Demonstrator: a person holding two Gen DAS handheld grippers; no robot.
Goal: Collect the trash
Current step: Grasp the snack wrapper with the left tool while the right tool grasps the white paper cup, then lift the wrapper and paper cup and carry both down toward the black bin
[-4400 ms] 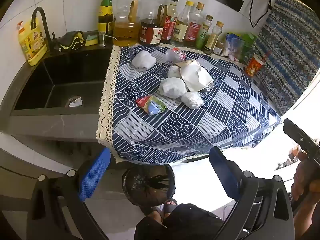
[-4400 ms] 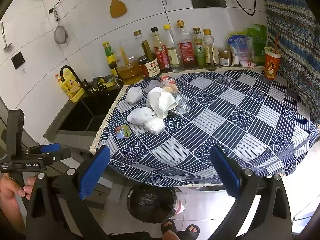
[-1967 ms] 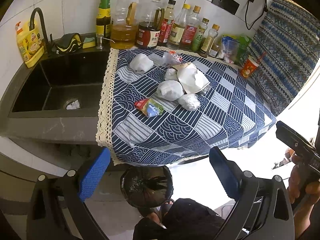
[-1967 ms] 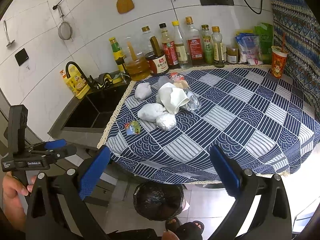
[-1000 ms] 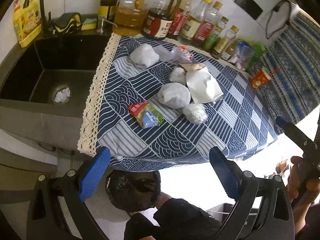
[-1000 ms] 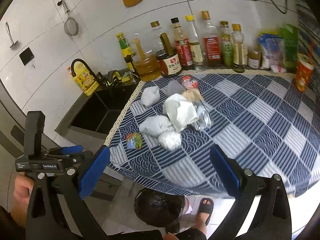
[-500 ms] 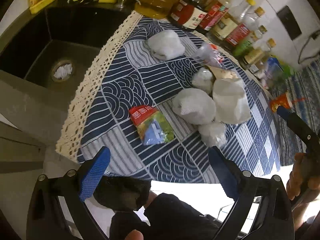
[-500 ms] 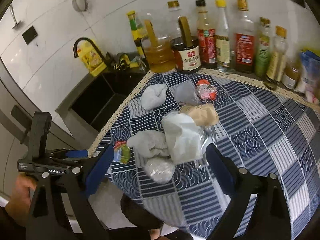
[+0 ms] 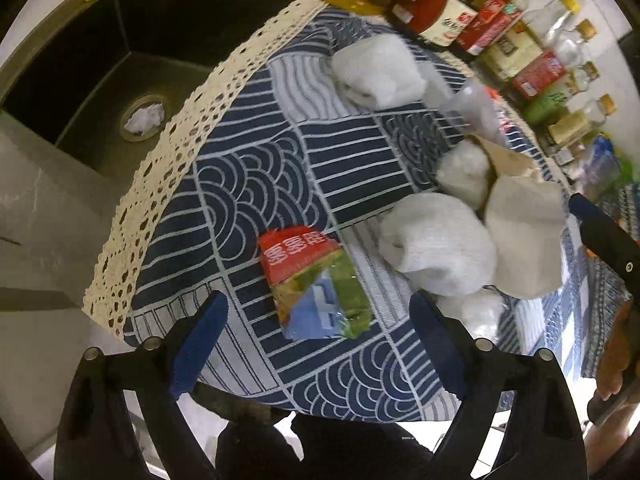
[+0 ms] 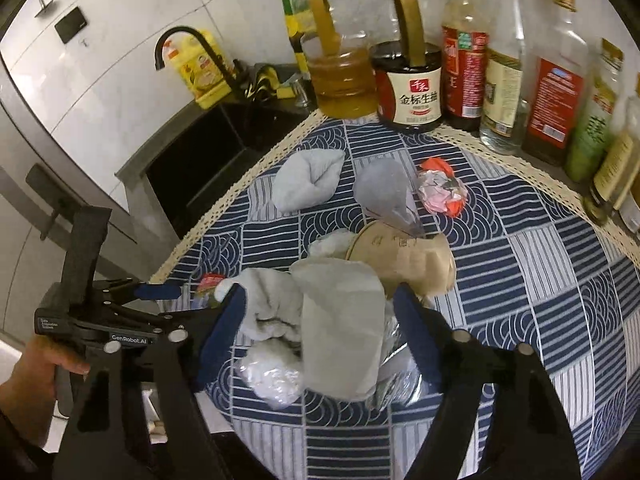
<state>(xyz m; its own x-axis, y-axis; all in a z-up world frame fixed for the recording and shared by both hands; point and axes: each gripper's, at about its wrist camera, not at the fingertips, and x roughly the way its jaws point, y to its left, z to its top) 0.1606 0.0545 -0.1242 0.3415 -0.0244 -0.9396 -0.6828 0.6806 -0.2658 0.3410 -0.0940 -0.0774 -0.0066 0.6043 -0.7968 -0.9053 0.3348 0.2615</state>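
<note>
A red, green and blue snack wrapper (image 9: 316, 284) lies flat on the blue patterned cloth (image 9: 256, 176), just ahead of my left gripper (image 9: 318, 338). Its jaws are closing slightly, still wide and clear of the wrapper. My right gripper (image 10: 320, 334) hovers over a heap of trash: a white paper bag (image 10: 340, 332), a crumpled tissue (image 10: 272, 312) and a cling-film wad (image 10: 272, 376). Its jaws are closing with the bag between them, and the pads do not visibly press on it. More tissue wads (image 9: 378, 72), a brown paper cup (image 10: 404, 256) and a red-white wrapper (image 10: 440, 192) lie behind.
Sauce and oil bottles (image 10: 464, 60) line the back wall. A dark sink (image 9: 100, 60) lies left of the cloth's lace edge (image 9: 160, 184). A black-lined bin (image 9: 230, 402) shows below the table's front edge. A hand (image 10: 36, 364) holds the left gripper.
Both grippers came down and in toward the table, the left over the snack wrapper, the right over the white heap. Both jaws narrowed, the right more.
</note>
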